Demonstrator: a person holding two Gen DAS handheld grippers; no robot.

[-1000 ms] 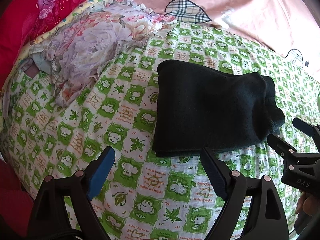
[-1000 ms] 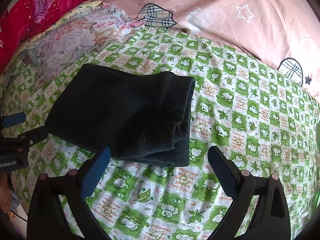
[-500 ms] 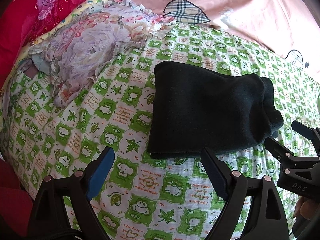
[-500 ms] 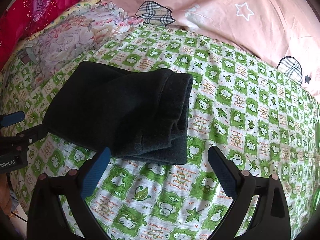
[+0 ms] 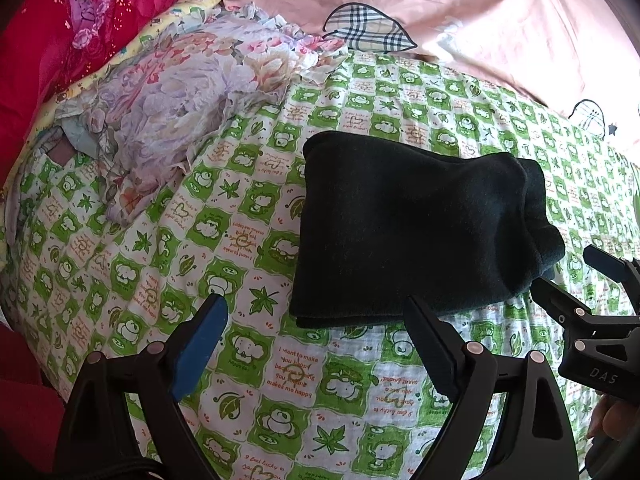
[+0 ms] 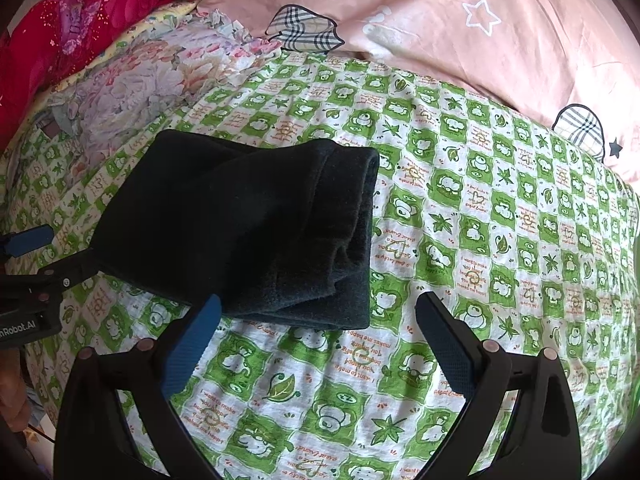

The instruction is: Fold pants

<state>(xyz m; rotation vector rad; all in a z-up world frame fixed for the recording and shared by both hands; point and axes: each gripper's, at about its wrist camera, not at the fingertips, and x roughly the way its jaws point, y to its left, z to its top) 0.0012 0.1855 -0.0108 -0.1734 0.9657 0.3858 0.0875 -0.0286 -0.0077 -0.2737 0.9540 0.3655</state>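
Observation:
The dark pants (image 5: 412,232) lie folded into a thick rectangle on the green-and-white checked sheet (image 5: 240,240). They also show in the right wrist view (image 6: 248,232). My left gripper (image 5: 316,312) is open and empty, held just in front of the near edge of the pants. My right gripper (image 6: 318,312) is open and empty, in front of the near right corner of the pants. The right gripper shows at the right edge of the left wrist view (image 5: 576,280). The left gripper shows at the left edge of the right wrist view (image 6: 44,256).
A crumpled floral cloth (image 5: 168,112) lies at the back left of the sheet. A pink quilt (image 5: 460,12) with plaid patches runs along the back. Red bedding (image 5: 60,28) is piled at the far left. The bed edge drops off at the lower left.
Both grippers have drawn back a little toward me from the folded pants, staying open. The pants have not moved.

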